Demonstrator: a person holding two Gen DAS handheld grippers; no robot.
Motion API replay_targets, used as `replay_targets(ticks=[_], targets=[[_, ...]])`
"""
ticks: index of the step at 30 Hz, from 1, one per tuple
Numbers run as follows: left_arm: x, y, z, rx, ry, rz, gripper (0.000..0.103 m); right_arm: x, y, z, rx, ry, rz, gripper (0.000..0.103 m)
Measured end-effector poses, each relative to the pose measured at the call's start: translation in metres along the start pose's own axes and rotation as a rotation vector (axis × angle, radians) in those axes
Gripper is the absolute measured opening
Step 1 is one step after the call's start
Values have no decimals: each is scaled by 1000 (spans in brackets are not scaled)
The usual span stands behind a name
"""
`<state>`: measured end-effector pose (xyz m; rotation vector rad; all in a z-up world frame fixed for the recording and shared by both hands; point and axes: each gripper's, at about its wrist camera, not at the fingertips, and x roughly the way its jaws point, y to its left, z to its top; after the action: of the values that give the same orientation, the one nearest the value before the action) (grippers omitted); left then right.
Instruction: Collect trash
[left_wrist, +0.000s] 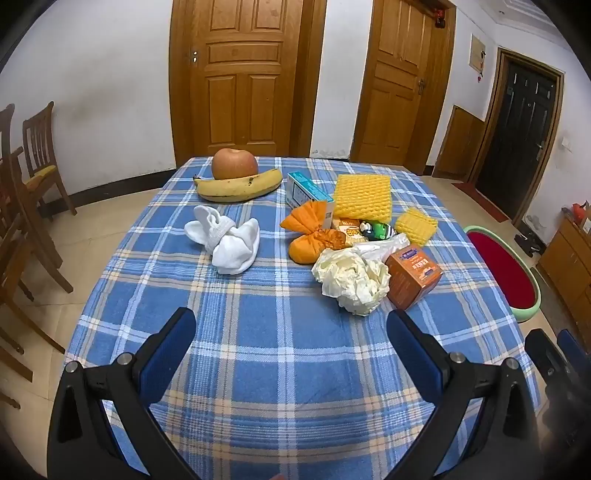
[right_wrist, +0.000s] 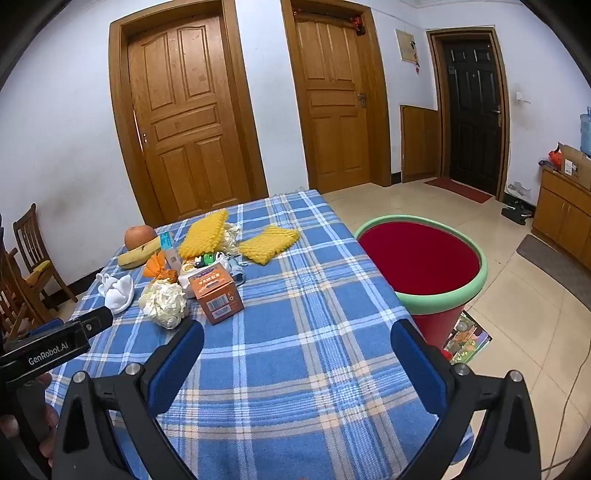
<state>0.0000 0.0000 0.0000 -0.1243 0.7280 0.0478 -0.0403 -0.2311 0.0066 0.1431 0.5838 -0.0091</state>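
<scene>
Blue plaid cloth covers counter (left_wrist: 280, 369). Trash sits mid-counter: crumpled paper (left_wrist: 351, 280) touching orange box (left_wrist: 413, 277), yellow foam nets (left_wrist: 364, 197) behind. Red bin w/ green rim (right_wrist: 424, 258) stands on floor just beside counter edge. Left gripper (left_wrist: 291, 332) & right gripper (right_wrist: 297, 341): fingers spread wide, nothing between, above bare cloth.

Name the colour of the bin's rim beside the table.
Light green, on a red bin; the right wrist view shows it best.
</scene>
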Motion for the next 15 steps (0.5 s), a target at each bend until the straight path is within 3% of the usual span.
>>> replay_targets(ticks=[15], targets=[[0,0,0,-2,-3,-1,102,-1,0,2,4,0,1,103]])
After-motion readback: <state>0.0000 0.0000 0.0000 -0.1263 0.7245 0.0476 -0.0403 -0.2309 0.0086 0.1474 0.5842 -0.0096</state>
